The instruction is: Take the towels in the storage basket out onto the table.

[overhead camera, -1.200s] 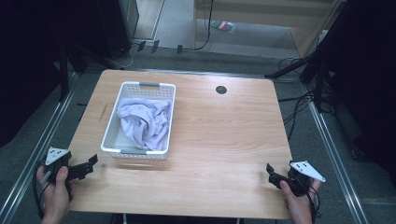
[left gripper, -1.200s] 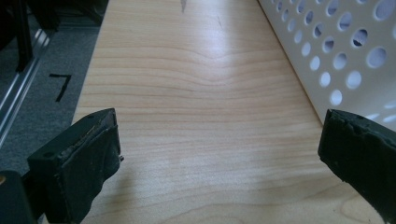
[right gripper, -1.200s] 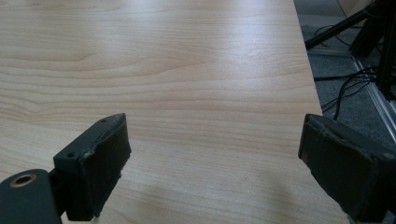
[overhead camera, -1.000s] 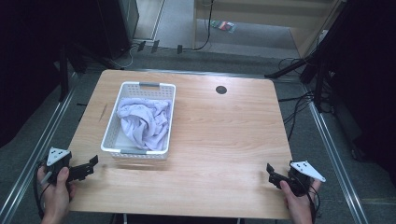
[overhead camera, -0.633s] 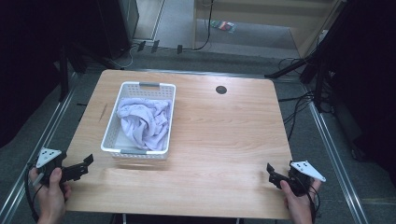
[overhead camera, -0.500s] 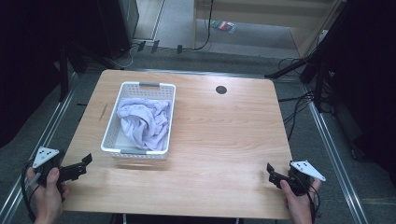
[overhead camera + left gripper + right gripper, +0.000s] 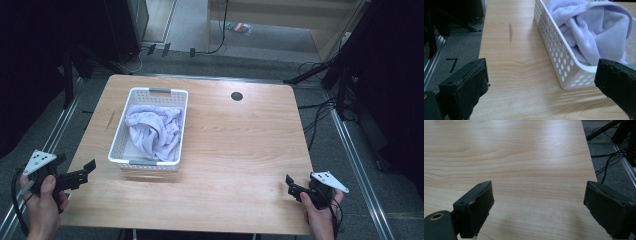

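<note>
left gripper view: scuff (image 7: pixel 510 32) beside basket (image 7: pixel 559 57), lavender towel (image 7: pixel 589 30) inside.

The table (image 7: pixel 240 165) is light wood with wavy brown grain and one short dark streak (image 7: pixel 510 33) at about 9 o'clock from the basket. The basket (image 7: pixel 122 145) is white plastic, its walls dotted with rows of round holes, with grey handle strips. The cloth (image 7: pixel 154 131) in it is pale lilac. A black round grommet (image 7: pixel 237 96) sits toward 12 o'clock. The left gripper (image 7: pixel 541 86) and right gripper (image 7: pixel 537 208) have black jaws; each carries a light grey plate.
</note>
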Tool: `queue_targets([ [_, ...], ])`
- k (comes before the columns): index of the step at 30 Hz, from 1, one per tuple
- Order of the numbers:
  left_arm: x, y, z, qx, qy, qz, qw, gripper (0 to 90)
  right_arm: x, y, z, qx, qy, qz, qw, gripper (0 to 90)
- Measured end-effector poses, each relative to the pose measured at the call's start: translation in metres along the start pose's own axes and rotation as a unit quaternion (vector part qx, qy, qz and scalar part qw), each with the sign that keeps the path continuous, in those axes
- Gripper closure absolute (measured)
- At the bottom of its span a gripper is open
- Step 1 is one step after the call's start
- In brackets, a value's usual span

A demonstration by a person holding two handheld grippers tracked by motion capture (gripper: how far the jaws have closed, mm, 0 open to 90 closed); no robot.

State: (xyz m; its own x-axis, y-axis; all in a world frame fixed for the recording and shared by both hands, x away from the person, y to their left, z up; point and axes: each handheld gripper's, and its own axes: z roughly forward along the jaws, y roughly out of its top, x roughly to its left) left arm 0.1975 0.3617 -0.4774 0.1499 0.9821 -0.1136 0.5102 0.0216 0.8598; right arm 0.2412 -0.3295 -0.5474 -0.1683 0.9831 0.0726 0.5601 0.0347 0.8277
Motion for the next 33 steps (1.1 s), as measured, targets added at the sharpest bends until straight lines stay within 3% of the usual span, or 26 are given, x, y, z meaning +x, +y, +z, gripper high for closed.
queue_targets([
  [10,-0.006,0.019,0.007,0.018,-0.009,0.013,0.9997,0.0,0.000,0.000,0.001,0.003,-0.004,0.002,1.0000,9.6],
  [23,-0.033,0.050,0.025,0.025,-0.029,0.038,0.9986,0.0,0.000,0.000,0.001,0.004,-0.003,0.002,1.0000,9.6],
  [33,-0.058,0.071,0.037,0.036,-0.044,0.068,0.9960,0.0,0.000,0.000,0.001,0.005,-0.001,0.002,1.0000,9.8],
])
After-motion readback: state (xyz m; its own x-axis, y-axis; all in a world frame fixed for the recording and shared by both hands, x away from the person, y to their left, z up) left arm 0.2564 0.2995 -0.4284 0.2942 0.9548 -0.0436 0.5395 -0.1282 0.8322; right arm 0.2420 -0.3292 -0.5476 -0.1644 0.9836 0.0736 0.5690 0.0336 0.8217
